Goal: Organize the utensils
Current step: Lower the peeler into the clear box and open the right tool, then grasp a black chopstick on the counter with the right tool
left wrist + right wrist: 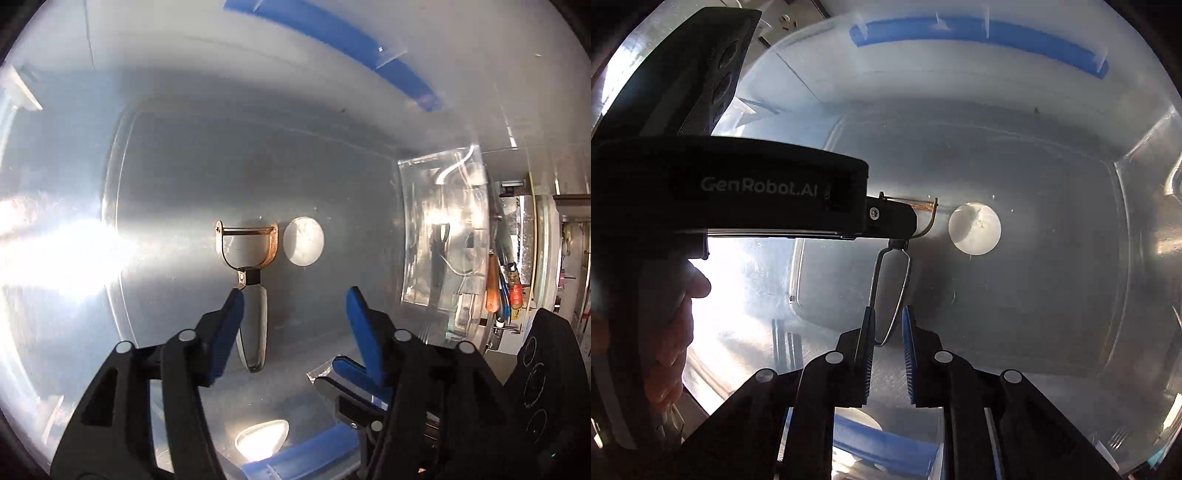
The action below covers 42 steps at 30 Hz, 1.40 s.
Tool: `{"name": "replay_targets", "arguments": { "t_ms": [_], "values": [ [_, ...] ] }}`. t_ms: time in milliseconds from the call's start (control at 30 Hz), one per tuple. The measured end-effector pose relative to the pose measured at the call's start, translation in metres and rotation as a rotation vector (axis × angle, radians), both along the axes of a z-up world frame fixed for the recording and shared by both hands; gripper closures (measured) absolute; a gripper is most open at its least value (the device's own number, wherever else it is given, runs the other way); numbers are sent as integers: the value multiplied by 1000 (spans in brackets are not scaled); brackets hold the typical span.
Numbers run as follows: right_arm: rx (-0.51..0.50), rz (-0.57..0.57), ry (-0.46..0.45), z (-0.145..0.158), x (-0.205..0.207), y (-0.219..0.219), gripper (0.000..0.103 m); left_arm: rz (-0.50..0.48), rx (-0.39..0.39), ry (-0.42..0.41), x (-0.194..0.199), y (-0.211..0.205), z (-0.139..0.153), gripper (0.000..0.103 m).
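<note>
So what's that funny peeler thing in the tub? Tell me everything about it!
It's a Y-shaped peeler lying flat on the bottom of the clear plastic tub. Its coppery, rusty-looking fork holds a thin blade across the top, and a shiny wire-loop handle points back toward the cameras. The right gripper has its blue fingers either side of the handle's end; whether they pinch it is unclear.

"GenRobot.AI" on black left gripper [886,221] body

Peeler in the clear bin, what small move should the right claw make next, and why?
Probably ease the right claw down and close on the peeler by its wire handle. Its fingers stand slightly apart, lined up with the loop, while the left claw gapes open, gripping nothing.
</note>
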State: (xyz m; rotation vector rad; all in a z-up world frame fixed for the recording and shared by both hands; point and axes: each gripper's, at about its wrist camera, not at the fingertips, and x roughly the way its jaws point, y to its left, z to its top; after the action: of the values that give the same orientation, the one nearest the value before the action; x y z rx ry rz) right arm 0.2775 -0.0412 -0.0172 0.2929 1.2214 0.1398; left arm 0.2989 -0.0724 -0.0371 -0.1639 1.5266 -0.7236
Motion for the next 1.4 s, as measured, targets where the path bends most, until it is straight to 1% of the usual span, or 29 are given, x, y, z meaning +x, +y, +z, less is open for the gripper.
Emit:
{"name": "replay_targets", "arguments": {
  "t_ms": [67,133,167,200,233,267,300,367,433,500,533,633,667,767,833,933,1067,1100,1133,1167,1267,1333,1367,1400],
  "values": [
    [23,49,-115,31,-42,14,86,-9,-67,-131,-25,18,46,41],
    [46,139,-204,53,-88,39,85,8,-175,-206,-53,52,85,31],
    [53,188,-228,56,-107,54,74,22,-238,-231,-66,72,100,18],
    [51,236,-234,54,-123,70,60,40,-299,-252,-78,94,109,8],
    [38,277,-219,46,-133,88,57,55,-346,-269,-91,113,115,8],
    [15,312,-182,35,-136,104,57,67,-360,-278,-99,131,115,8],
    [-16,342,-131,21,-137,125,57,87,-346,-283,-106,148,111,8],
    [-76,381,-26,-19,-139,156,57,158,-269,-280,-117,169,94,8],
    [-130,383,67,-54,-143,178,57,211,-205,-237,-125,195,69,8],
    [-105,369,128,-76,-146,185,57,249,-177,-167,-131,219,42,8],
    [-94,355,151,-82,-145,187,57,266,-172,-136,-135,230,29,8],
    [-106,303,184,-88,-143,188,58,318,-173,-56,-144,254,-4,8],
    [-99,295,186,-82,-146,188,58,335,-180,-32,-147,264,-12,8],
    [-87,285,210,-87,-146,195,58,376,-197,19,-153,280,-27,8],
    [-91,266,230,-92,-147,199,58,383,-214,41,-156,285,-31,8],
    [-93,227,263,-103,-145,198,59,375,-217,45,-160,286,-33,8],
    [-80,197,256,-106,-142,193,62,357,-226,51,-162,283,-34,8],
    [-76,192,255,-106,-142,192,78,350,-228,57,-162,280,-35,8],
    [-63,186,264,-108,-142,191,88,343,-231,66,-163,277,-38,8],
    [-26,179,272,-108,-143,186,94,333,-233,76,-164,273,-40,8],
    [-1,153,270,-108,-145,178,96,296,-229,113,-171,260,-51,8],
    [72,141,270,-105,-146,172,96,272,-235,157,-176,252,-60,8],
    [103,137,268,-102,-147,169,102,265,-239,182,-179,248,-66,8],
    [138,133,266,-101,-148,166,102,260,-241,206,-182,245,-71,8]
  ]
}}
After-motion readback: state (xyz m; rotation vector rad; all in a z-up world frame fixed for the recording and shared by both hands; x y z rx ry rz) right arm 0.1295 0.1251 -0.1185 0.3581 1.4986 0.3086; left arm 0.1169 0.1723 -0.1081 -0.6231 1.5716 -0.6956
